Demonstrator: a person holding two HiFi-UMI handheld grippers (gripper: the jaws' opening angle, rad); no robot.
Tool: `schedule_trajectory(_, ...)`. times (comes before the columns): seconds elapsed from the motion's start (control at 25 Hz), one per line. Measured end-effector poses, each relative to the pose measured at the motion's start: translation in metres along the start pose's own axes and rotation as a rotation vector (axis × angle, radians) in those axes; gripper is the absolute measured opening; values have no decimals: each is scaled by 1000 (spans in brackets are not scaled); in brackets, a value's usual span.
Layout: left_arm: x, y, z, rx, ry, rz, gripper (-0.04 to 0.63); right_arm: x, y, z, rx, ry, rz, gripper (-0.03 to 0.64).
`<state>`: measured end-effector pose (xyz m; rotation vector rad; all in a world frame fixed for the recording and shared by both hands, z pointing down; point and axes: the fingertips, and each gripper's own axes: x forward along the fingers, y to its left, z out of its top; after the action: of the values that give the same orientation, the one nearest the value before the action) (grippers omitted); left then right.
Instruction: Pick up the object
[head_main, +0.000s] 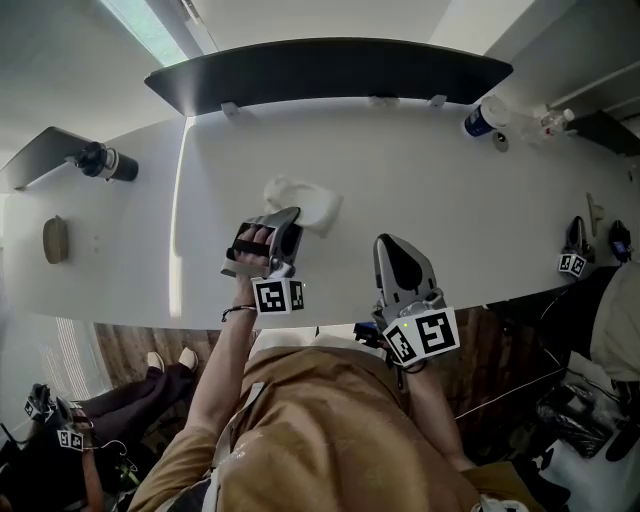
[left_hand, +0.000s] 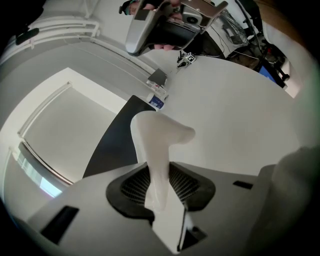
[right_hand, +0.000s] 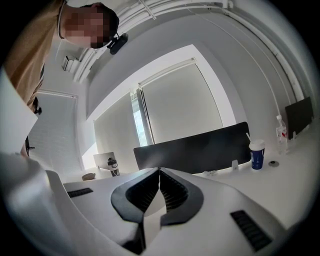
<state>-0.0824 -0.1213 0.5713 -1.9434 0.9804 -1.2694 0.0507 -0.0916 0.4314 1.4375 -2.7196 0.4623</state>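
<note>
**Left gripper grasping white object; right gripper empty**

Left gripper (head_main: 287, 216): fingers (left_hand: 131, 187) clenched on the white object (left_hand: 157, 145); the object's lower end sits pinched between the ribbed pads, the rest stands up out of them and bends over at the top; in the head view the object (head_main: 308, 205) shows just beyond the gripper's tip, over the middle of the white bench (head_main: 430, 190); whether it touches the bench cannot be told.

Right gripper (head_main: 392, 246): fingers (right_hand: 144, 192) pressed together, nothing between them; it sits near the bench's front edge, just beside the left gripper and apart from the object.

Surroundings: a dark panel (head_main: 330, 70) stands along the bench's far edge; a blue cup (head_main: 482, 120) with a white lid stands at the far right, well apart from both grippers; a dark bottle (head_main: 105, 162) stands at the far left.
</note>
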Motion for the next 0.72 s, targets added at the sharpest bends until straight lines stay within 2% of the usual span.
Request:
schedule_trajectory(0.28,-11,23,9,-17,-13,43,121,1,4,1,6,-2,11,9)
schedule_trajectory(0.72,-33,55,22,-156,-53,101,121,-1,11,0,-1,0,33,9)
